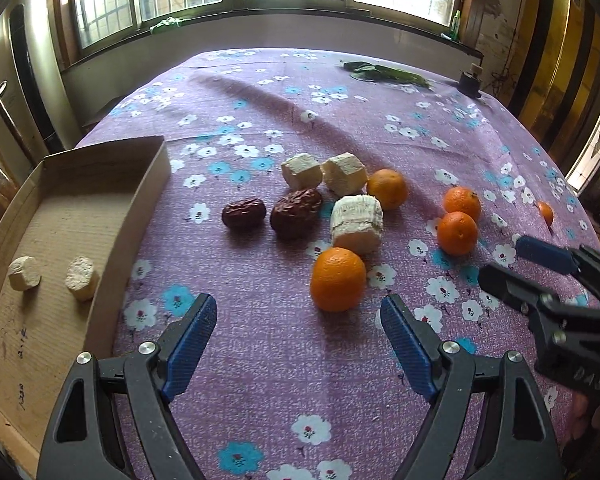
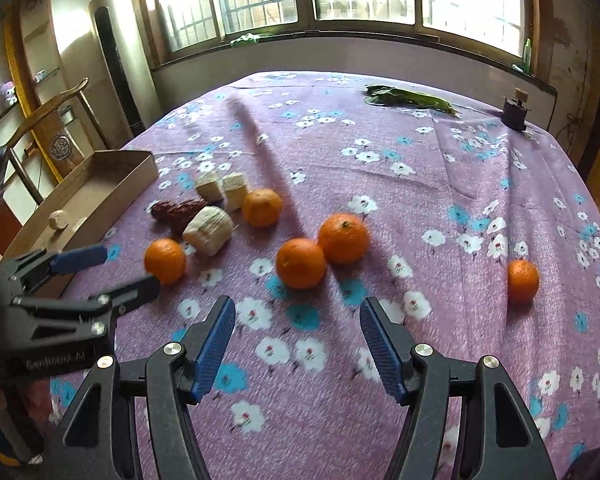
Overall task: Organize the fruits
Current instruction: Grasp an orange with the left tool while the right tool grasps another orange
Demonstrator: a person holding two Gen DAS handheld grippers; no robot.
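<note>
Several oranges lie on the flowered purple tablecloth. My left gripper (image 1: pixel 299 307) is open and empty, with the nearest orange (image 1: pixel 338 279) just ahead of its right finger. Beyond that orange sit two dark red dates (image 1: pixel 244 213) and three pale cut chunks (image 1: pixel 357 224). Two more pale chunks (image 1: pixel 82 278) lie in the cardboard box (image 1: pixel 148 188) at the left. My right gripper (image 2: pixel 298 306) is also open and empty, a short way in front of a pair of touching oranges (image 2: pixel 301 263). A lone orange (image 2: pixel 523 281) lies off to the right. Each gripper shows in the other's view: the right gripper (image 1: pixel 510 260), the left gripper (image 2: pixel 127 268).
Green leaves (image 1: pixel 384 72) and a small dark object (image 1: pixel 470 82) lie at the table's far edge under the windows. A wooden chair (image 2: pixel 48 120) stands beyond the box at the left. Bare cloth stretches between the oranges and the far edge.
</note>
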